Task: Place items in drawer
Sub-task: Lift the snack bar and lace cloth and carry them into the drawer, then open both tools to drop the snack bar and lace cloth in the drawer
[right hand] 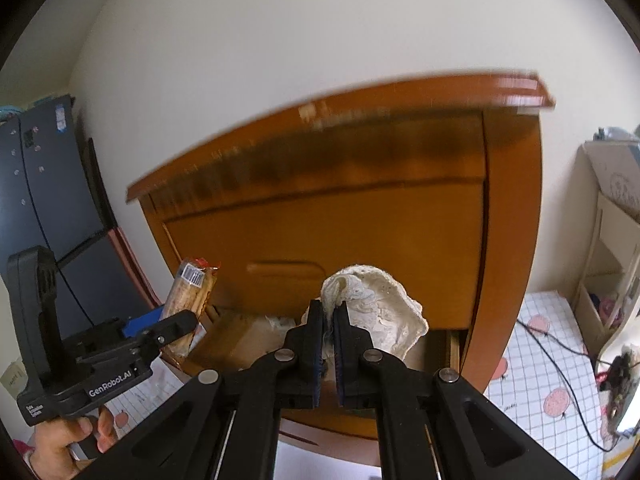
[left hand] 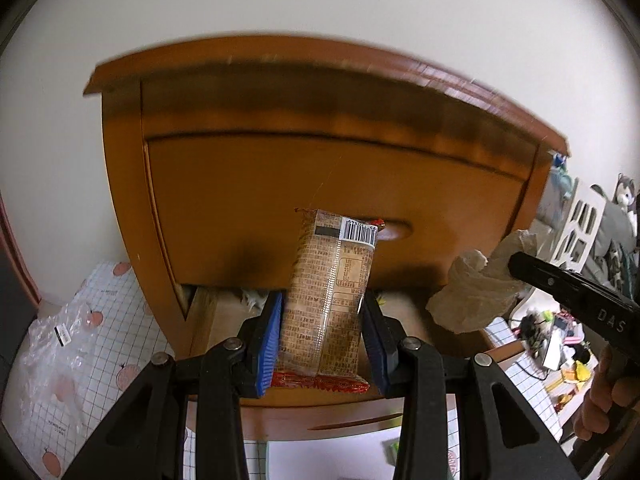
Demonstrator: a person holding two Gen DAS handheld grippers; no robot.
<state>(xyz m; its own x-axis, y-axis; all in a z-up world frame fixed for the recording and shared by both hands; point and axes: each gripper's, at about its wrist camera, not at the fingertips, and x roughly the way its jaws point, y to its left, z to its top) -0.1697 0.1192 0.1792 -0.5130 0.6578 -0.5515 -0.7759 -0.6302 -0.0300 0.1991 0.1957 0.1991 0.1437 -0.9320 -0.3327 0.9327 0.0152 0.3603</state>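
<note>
Carrying stage: left gripper (left hand: 326,320) clamps a snack pack (left hand: 328,300), right gripper (right hand: 329,332) pinches a cloth (right hand: 376,312), both above the open drawer (right hand: 240,336). Next, I'd say: lower, release inside.

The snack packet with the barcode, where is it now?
The snack packet is clamped upright in the left hand-held gripper, before the wooden cabinet, above the open drawer.
</note>
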